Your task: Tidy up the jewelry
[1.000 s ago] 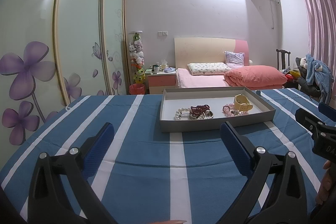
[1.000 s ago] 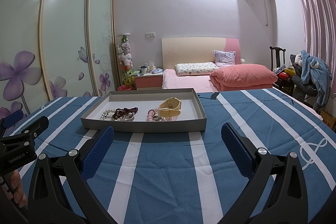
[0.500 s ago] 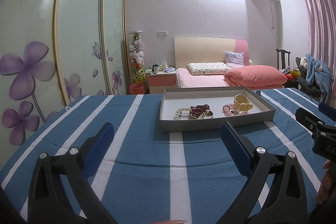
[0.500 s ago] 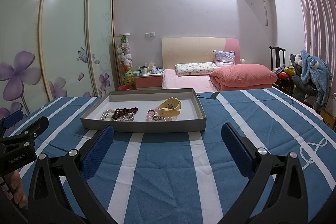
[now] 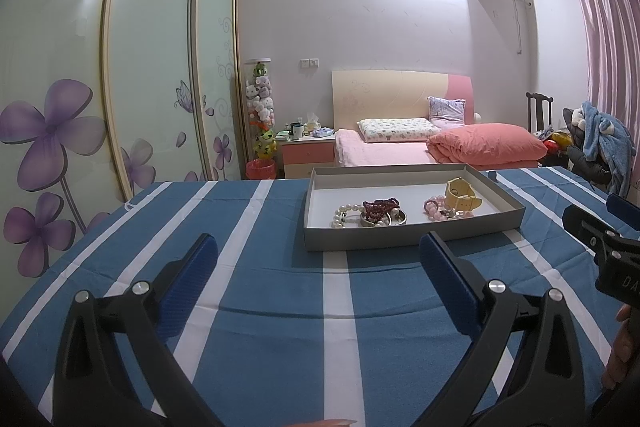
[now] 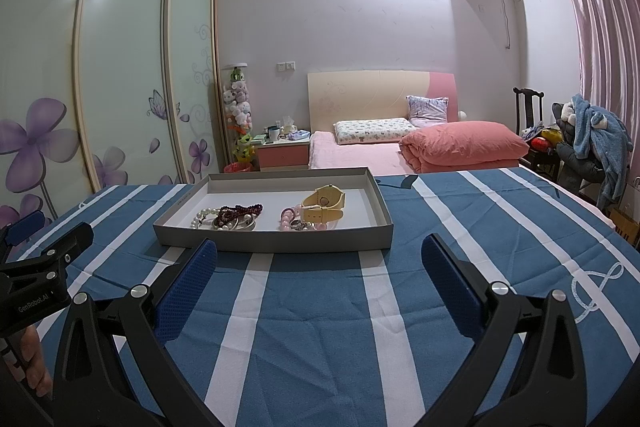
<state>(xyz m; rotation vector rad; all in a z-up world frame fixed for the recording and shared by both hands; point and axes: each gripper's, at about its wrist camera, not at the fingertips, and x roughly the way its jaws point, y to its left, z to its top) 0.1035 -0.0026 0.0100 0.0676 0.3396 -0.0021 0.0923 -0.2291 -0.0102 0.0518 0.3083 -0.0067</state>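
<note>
Jewelry sits in one shallow grey cardboard tray on a blue-and-white striped cloth: one white pearl bracelet, one dark red bead string, one metal bangle, one pink bead bracelet, one cream plastic watch. Left gripper and right gripper hover short of the tray, blue textured pads spread wide, holding nothing.

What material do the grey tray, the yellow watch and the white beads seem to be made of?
Grey tray: probably cardboard, matte, with thin flat walls and a white inside.
Yellow watch: likely plastic or silicone, with a smooth, dull, thick strap.
White beads: pearl-like and glossy; real or imitation cannot be told.
</note>
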